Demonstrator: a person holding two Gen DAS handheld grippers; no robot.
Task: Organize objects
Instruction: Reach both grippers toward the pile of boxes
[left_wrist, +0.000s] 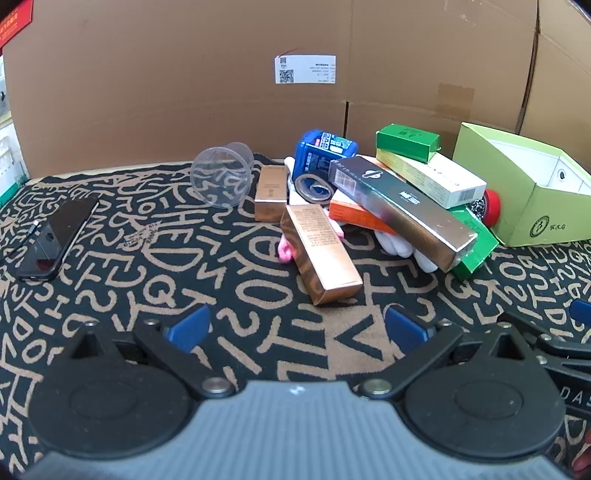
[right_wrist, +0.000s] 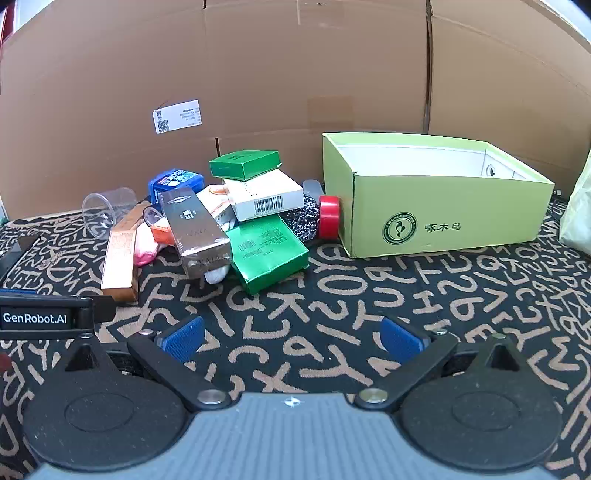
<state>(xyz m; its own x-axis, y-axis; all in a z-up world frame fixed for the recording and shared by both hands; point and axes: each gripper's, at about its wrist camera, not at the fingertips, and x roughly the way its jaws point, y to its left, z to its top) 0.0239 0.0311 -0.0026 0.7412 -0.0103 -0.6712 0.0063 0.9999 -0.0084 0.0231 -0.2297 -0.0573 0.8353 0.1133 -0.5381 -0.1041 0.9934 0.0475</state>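
Holding: nothing; my left gripper (left_wrist: 295, 328) and right gripper (right_wrist: 291, 338) both hover spread wide over the patterned cloth (right_wrist: 406, 295).
Pile: a heap of cartons sits toward the cloth's far edge, against the cardboard wall (left_wrist: 184, 74).
Copper box (left_wrist: 319, 253): shiny, long, lying nearest my left gripper, tilted across a pink item (left_wrist: 286, 251) that it mostly hides.
Silver-black box (left_wrist: 402, 210): long, glossy, leaning diagonally over an orange box (left_wrist: 354, 214) and something white.
Green boxes: one small green box (right_wrist: 243, 163) tops the heap on a white barcoded box (right_wrist: 266, 197); a larger green box (right_wrist: 267, 251) lies at the bottom.
Open bin: a lime-green shoebox (right_wrist: 443, 218) stands at the cloth's far right corner, just beside the pile.
Hard to tell: a red-capped thing (right_wrist: 328, 216) is wedged between shoebox and pile, body obscured.
Clear cup (left_wrist: 221, 175): on its side, left of the pile.
Phone (left_wrist: 55, 240): near the left edge, well apart.
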